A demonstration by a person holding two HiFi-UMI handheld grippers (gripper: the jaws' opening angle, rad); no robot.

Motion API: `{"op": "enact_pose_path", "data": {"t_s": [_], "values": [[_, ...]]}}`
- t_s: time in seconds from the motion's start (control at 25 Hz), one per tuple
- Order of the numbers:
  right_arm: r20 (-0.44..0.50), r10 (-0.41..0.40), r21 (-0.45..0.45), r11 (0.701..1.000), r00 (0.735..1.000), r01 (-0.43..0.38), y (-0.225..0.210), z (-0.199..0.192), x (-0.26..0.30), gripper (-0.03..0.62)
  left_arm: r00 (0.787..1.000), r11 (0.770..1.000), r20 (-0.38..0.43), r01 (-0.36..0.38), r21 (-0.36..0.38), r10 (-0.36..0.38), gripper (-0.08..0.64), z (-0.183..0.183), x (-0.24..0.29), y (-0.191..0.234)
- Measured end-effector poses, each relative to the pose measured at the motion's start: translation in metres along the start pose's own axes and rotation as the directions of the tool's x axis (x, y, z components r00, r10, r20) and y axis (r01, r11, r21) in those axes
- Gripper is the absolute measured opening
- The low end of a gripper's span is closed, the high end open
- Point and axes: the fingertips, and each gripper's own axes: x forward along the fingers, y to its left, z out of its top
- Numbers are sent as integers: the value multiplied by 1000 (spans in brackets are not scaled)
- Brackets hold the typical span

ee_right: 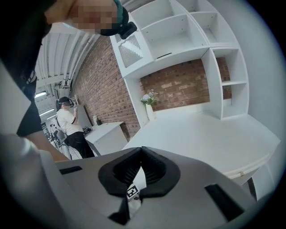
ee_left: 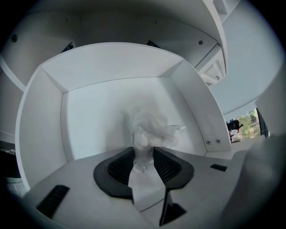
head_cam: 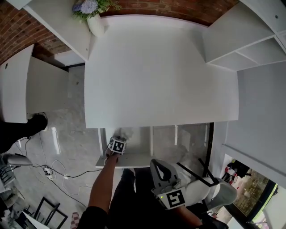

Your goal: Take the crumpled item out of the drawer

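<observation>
Crumpled item (ee_left: pixel 149 127) in drawer (ee_left: pixel 89 76) | left gripper (ee_left: pixel 144 159) clamps it | right gripper (ee_right: pixel 141 167) closed, empty

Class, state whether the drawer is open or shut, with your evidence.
Open. The left gripper view looks straight into the drawer, showing its inner walls and floor, where the left tongs pinch the crumpled item.

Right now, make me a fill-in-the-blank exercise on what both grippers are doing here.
The left gripper has its jaws shut on the ___ item.
It is held inside the open ___ under the desk.
The right gripper has its jaws together on ___.
A vase of ___ stands on the desk's far corner.
Missing words: crumpled; drawer; nothing; flowers.
</observation>
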Motion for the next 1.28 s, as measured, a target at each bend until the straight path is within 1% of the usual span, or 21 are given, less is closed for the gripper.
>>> {"op": "enact_pose_path", "data": {"t_s": [0.08, 0.24, 0.36, 0.56, 0.64, 0.68, 0.76, 0.8, 0.84, 0.92, 1.0, 1.08, 1.2, 1.28], "values": [[-3, -1, 0, 1000, 1000, 1, -1, 0, 1, 14, 1000, 1000, 13, 8, -3, -8, 127, 2, 0, 3], [-6, 5, 0, 1000, 1000, -5, 0, 0, 3, 14, 999, 999, 35, 1, -37, 0, 81, 4, -1, 8], [1, 14, 3, 1000, 1000, -14, 5, 2, 1, 14, 999, 999, 53, -6, -50, 8, 67, 11, -17, 5], [17, 17, -27, 1000, 1000, -16, 30, 14, -16, 14, 990, 996, 144, 18, -82, -6, 64, 17, -67, -11], [44, 19, -50, 999, 999, -17, 42, 22, -21, 14, 978, 997, 209, 9, -73, 6, 64, 29, -93, -10], [60, 22, -70, 997, 998, -18, 47, 26, -23, 14, 968, 998, 250, 5, -65, 11, 64, 37, -108, -9], [75, 25, -117, 993, 997, -16, 63, 29, -35, 14, 940, 998, 341, 15, -54, 4, 64, 40, -146, -15], [74, 26, -141, 990, 997, -15, 72, 30, -46, 14, 920, 998, 391, 26, -52, -4, 64, 36, -169, -19], [79, 26, -159, 987, 997, -13, 82, 30, -57, 14, 897, 999, 442, 28, -46, -5, 64, 32, -192, -22], [111, 23, -185, 983, 994, -2, 104, 34, -79, 14, 847, 1000, 532, -1, -21, 12, 64, 18, -241, -26], [144, 18, -206, 978, 989, 12, 128, 33, -105, 14, 798, 1000, 603, -26, -4, 23, 64, -4, -292, -34], [161, 14, -224, 974, 987, 23, 153, 28, -130, 14, 750, 1000, 661, -23, -6, 21, 64, -30, -340, -47], [178, 7, -223, 974, 984, 33, 192, 19, -164, 14, 679, 999, 733, -30, -10, 28, 64, -71, -404, -67], [196, 3, -223, 974, 981, 42, 214, 12, -186, 14, 628, 999, 778, -38, -4, 27, 64, -101, -442, -84]]}}
